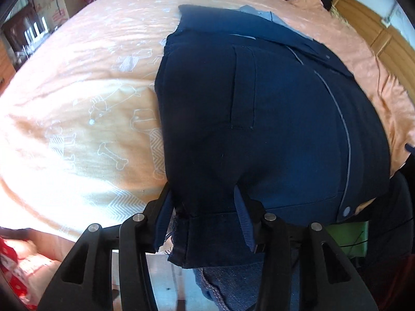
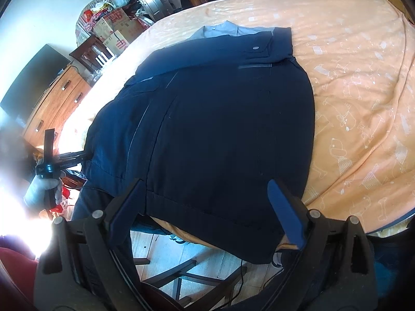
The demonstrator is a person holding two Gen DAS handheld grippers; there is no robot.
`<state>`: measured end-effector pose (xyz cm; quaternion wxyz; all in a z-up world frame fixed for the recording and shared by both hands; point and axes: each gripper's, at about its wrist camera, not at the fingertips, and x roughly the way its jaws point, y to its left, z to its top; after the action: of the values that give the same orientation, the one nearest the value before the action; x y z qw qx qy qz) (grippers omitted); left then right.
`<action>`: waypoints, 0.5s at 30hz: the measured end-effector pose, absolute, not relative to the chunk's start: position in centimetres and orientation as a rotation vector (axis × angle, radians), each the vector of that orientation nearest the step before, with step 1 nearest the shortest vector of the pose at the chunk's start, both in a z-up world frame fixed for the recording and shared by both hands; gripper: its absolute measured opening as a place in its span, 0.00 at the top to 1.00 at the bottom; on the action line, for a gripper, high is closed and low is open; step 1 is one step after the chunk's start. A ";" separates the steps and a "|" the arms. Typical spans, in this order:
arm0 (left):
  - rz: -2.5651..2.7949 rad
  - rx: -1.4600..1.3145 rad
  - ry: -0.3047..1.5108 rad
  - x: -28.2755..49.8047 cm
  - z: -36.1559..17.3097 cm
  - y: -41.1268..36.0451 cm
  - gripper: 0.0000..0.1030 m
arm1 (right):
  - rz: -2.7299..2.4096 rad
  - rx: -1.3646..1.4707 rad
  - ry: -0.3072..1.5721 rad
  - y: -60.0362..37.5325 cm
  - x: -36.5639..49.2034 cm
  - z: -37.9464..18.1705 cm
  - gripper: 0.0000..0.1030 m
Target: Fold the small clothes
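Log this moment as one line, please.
phase: folding | navy garment flat on orange bedspread | left tongs open at hem | right tongs open

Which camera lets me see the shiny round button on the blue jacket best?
The right wrist view: the snap button sits unblocked on the navy jacket, up by the collar. The left wrist view shows only a button at the hem; none is plain near the collar.

A bed covered by a peach-orange sheet printed with white dogs and bones carries a dark navy fabric garment, its hem overhanging the near edge.
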<state>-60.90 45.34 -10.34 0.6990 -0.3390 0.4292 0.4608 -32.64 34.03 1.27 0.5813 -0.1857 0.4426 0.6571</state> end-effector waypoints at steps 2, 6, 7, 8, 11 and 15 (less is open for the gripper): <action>1.030 -0.760 0.955 -60.9 -10.3 45.5 0.53 | 1.532 -0.430 1.037 33.9 -32.6 1.2 0.09; 1.029 -0.763 0.950 -61.1 -10.4 45.6 0.53 | 1.530 -0.432 1.042 33.9 -32.3 1.1 0.09; 1.028 -0.765 0.949 -61.1 -10.5 45.6 0.53 | 1.529 -0.435 1.044 33.9 -32.3 1.1 0.09; 1.027 -0.767 0.947 -61.0 -10.6 45.6 0.53 | 1.528 -0.440 1.046 34.0 -32.2 0.9 0.09; 1.015 -0.790 0.926 -61.5 -10.8 45.7 0.53 | 1.507 -0.462 1.057 33.7 -31.4 0.5 0.09; 0.987 -0.855 0.852 -62.8 -10.8 45.8 0.52 | 1.419 -0.544 1.083 33.0 -29.4 -1.5 0.10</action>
<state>-62.81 45.80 -10.82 0.7112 -0.3854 0.3843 0.4449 -29.39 33.04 -1.45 0.5956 -0.2341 0.4662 0.6108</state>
